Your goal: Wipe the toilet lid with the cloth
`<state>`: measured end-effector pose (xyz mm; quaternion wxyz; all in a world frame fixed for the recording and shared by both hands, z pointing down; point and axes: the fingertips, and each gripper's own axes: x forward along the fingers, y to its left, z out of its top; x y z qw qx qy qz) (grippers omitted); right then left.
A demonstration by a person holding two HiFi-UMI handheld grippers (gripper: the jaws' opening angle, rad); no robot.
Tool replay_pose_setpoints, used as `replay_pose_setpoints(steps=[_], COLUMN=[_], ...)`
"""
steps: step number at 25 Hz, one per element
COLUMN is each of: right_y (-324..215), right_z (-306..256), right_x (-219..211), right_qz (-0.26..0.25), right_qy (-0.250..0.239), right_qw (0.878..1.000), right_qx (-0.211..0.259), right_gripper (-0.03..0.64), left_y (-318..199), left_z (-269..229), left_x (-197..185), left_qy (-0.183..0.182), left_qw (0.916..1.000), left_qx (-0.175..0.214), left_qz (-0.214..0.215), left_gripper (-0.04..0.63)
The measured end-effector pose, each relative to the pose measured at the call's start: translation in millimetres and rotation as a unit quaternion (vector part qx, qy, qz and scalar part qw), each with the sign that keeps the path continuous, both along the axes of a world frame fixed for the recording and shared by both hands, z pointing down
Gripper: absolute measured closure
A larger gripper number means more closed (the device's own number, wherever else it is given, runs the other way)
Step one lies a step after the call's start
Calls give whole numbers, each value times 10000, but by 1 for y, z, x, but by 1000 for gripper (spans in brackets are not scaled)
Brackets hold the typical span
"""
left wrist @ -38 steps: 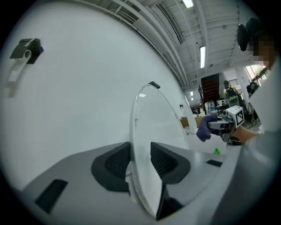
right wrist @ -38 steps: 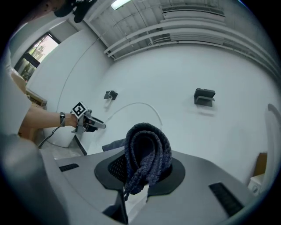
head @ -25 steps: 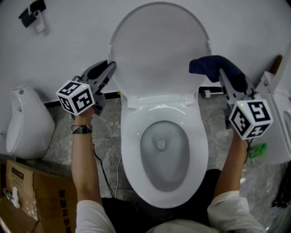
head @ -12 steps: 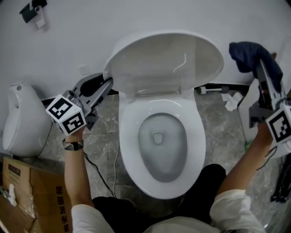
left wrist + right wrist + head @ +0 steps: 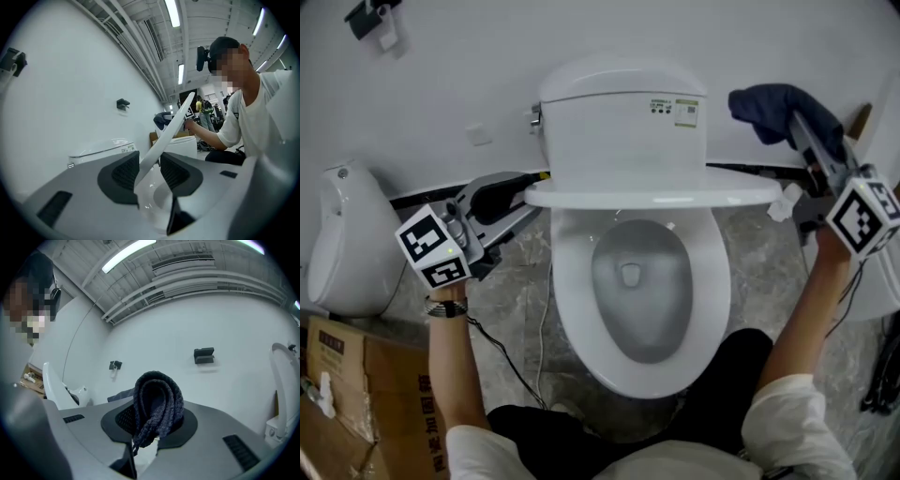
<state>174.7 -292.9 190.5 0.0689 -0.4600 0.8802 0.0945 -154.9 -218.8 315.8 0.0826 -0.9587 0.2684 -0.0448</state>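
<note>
The toilet lid (image 5: 652, 194) and bowl (image 5: 567, 291) were white, smooth and glossy. The cloth (image 5: 157, 404) was dark blue, a coarse matt knit. The right tool (image 5: 154, 425) had a matt grey plastic shell and black ribbed pads (image 5: 117, 423). The floor (image 5: 511, 272) was polished grey marbled stone; the box (image 5: 356, 394) was dull brown cardboard.

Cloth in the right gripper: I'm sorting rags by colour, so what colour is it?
The cloth is dark navy blue, knitted; clearest in the right gripper view.
</note>
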Motion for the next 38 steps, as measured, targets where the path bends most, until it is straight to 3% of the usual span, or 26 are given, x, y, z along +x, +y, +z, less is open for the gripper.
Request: replay_pose_setpoints(steps=[6, 10, 15, 20, 23, 29, 38], right_y=[-5, -5, -6, -8, -10, -8, -9], right_z=[16, 12, 13, 18, 24, 33, 51], right_x=[-21, -20, -27, -32, -39, -46, -58], right_qz=[-169, -114, -150, -142, -207, -378, -549], right_qy=[275, 214, 229, 297, 411, 503, 832], right_qw=[9994, 9997, 9996, 9993, 9988, 9975, 9940], right_qx=[-109, -54, -112, -152, -189, -321, -459], right_gripper=[528, 528, 528, 528, 528, 528, 528], left_y=[19, 33, 22, -4, -9, 8, 24], left_z=[8, 19, 8, -24, -36, -42, -26], left_x=[-1, -14, -49, -44, -22, 24, 28], left_qy=[265, 403, 912, 621, 456, 54, -4], left_qw=[9987, 9961, 9952, 9964, 9960, 9992, 9983], left_qx=[151, 9, -65, -170, -289, -320, -576], left_qz=[408, 780, 342, -552, -713, -251, 54], left_gripper=[446, 453, 482, 567, 580, 593, 595])
